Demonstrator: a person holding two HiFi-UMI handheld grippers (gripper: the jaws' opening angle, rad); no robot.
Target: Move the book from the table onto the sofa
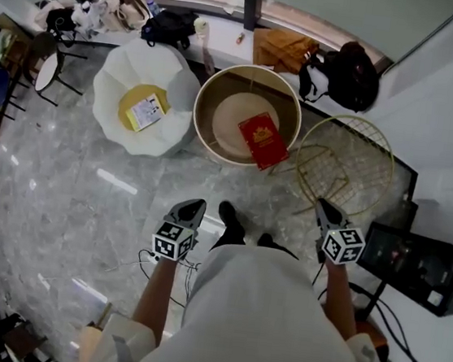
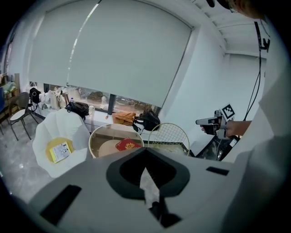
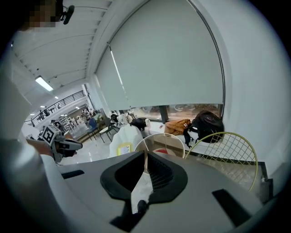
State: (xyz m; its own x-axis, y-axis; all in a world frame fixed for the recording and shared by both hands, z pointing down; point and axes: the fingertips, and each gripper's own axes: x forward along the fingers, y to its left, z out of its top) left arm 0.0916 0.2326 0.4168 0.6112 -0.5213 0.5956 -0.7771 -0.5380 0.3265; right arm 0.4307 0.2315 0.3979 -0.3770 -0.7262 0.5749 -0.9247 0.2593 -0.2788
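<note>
Book [image 1: 263, 140] sits on the far tabletop [image 1: 229, 123]. Fingers on my left gripper [image 1: 194, 206] and right gripper [image 1: 323, 204] are together and empty, so I'd open them first.

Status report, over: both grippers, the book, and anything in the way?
Left gripper shut, empty; right gripper shut, empty. Red book lies on round table, untouched. Booklet sits on white sofa.

red book [image 1: 263, 139] 1 | round table [image 1: 204, 100] 1 | sofa [image 1: 147, 64] 1 | hand-held grippers [image 1: 193, 209] [image 1: 323, 207] 2
</note>
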